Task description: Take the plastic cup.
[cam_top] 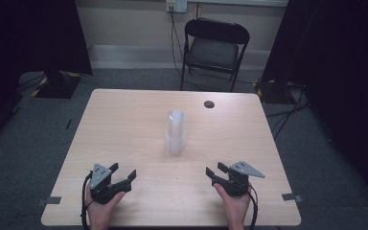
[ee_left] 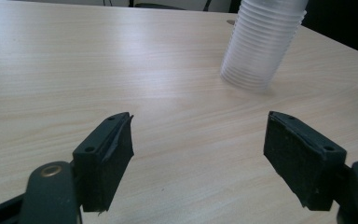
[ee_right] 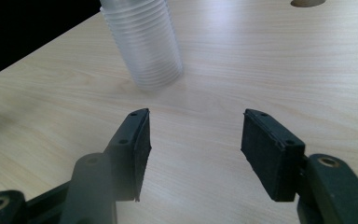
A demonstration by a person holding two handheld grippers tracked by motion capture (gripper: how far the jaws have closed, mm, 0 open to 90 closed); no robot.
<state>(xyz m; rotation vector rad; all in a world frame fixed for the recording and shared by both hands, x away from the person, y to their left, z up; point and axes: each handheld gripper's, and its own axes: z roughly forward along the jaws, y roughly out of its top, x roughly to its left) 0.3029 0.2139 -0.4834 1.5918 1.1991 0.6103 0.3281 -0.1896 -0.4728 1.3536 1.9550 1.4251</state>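
From the high view, a stack of clear plastic cups [cam_top: 176,132] stands upright, mouth down, near the middle of the counter [cam_top: 124,120], well apart from both tools. The left gripper [cam_top: 123,178] rests at the near left edge and the right gripper [cam_top: 212,173] at the near right, each with its jaws spread and holding nothing. A small round hole [cam_top: 209,104] sits in the counter beyond the stack, and a folding chair [cam_top: 213,48] stands past the far edge.

In the left gripper view, the jaws gape wide over bare wood, and the cup stack [ee_left: 262,44] rises ahead and to the right. I'd swing that gripper rightward so the stack lines up between the jaws before moving in.

In the right gripper view, the jaws are likewise apart, with the cup stack [ee_right: 143,44] ahead to the left. Thin cups crush and tip easily, I'd judge, so one gripper should steady the lower rims gently while the other takes the top cup squarely.
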